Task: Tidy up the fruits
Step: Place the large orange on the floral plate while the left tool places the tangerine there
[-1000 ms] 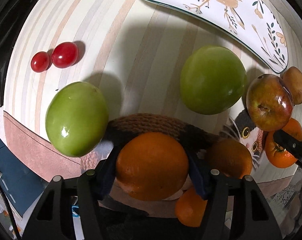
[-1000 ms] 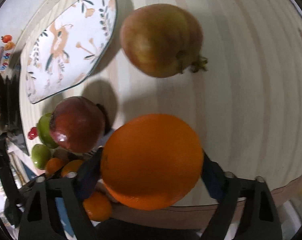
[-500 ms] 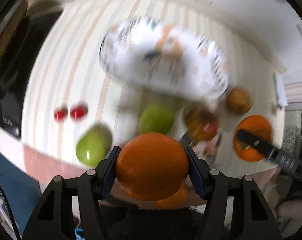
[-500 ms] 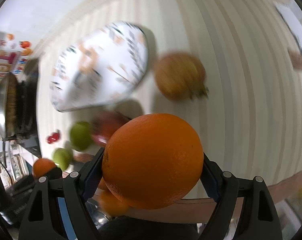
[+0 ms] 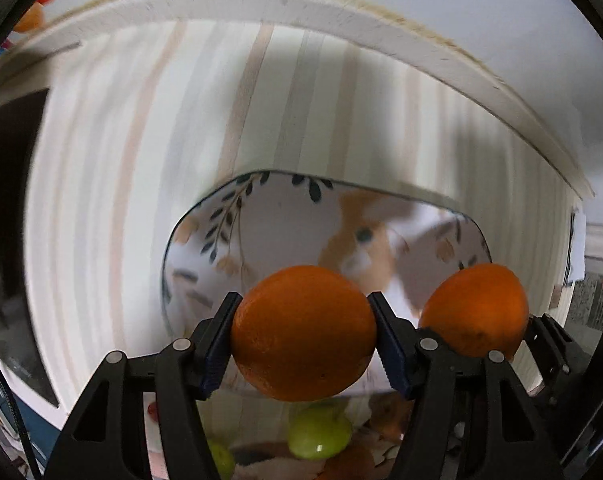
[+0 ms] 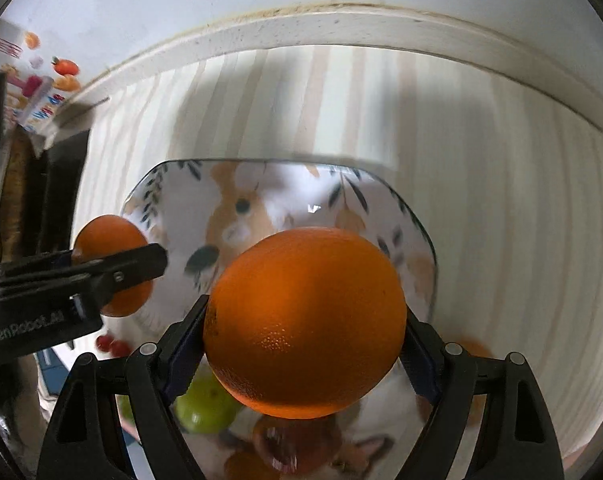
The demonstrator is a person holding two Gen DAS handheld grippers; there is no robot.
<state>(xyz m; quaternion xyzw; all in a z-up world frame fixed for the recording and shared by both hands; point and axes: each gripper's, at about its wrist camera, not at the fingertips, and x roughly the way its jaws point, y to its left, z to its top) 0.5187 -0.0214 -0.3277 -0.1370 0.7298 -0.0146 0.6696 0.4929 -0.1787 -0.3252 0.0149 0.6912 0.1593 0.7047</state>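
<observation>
My left gripper [image 5: 303,340] is shut on an orange [image 5: 303,332] and holds it in the air over the near edge of a white plate [image 5: 285,224] with a fox and leaf print. My right gripper [image 6: 305,328] is shut on a larger orange [image 6: 305,320] above the same plate [image 6: 285,192]. Each view shows the other one: the right orange [image 5: 475,310] sits just right of mine in the left wrist view, and the left orange [image 6: 109,248] and its finger [image 6: 113,272] at the left of the right wrist view.
The plate lies on a striped wooden table [image 5: 121,140] with a raised white back edge [image 5: 301,4]. Below the grippers lie green fruits [image 5: 319,432] [image 6: 205,408], small red tomatoes [image 6: 111,344] and blurred fruit. A dark object [image 6: 53,192] stands at the left.
Both grippers have lifted their oranges off the table and moved forward. They now hang side by side over the plate, and the other fruits have dropped below them.
</observation>
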